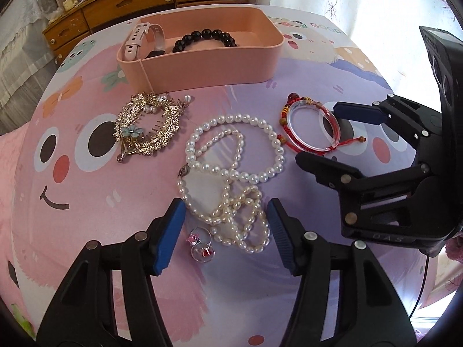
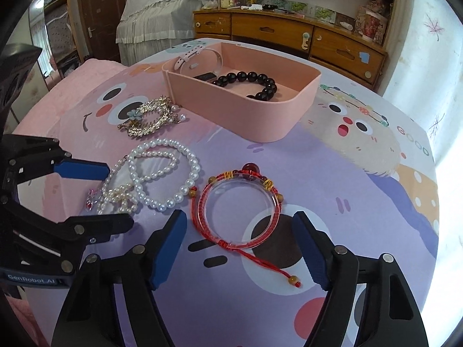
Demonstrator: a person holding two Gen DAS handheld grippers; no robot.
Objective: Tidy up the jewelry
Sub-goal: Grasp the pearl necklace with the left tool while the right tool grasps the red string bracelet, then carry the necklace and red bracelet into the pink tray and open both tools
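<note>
My left gripper (image 1: pixel 224 217) stands open low over the cloth, its blue pads on either side of a heap of white pearl strands (image 1: pixel 231 167), apart from them. My right gripper (image 2: pixel 239 222) is open around the near side of a red cord bracelet (image 2: pixel 202 217) that lies with a clear bangle (image 2: pixel 246 196); the pads do not touch them. A pink box (image 2: pixel 246 115) behind holds a black bead bracelet (image 2: pixel 254 79) and a pink-strapped watch (image 2: pixel 188 55). Two rings with pink stones (image 1: pixel 202 245) lie by the left pad.
A gold leaf-shaped hair comb (image 1: pixel 147 127) with a blue flower lies left of the pearls. All of it rests on a round table under a cartoon-print cloth (image 2: pixel 347 173). A wooden drawer unit (image 2: pixel 318 37) stands behind the table, with a bright curtain on the right.
</note>
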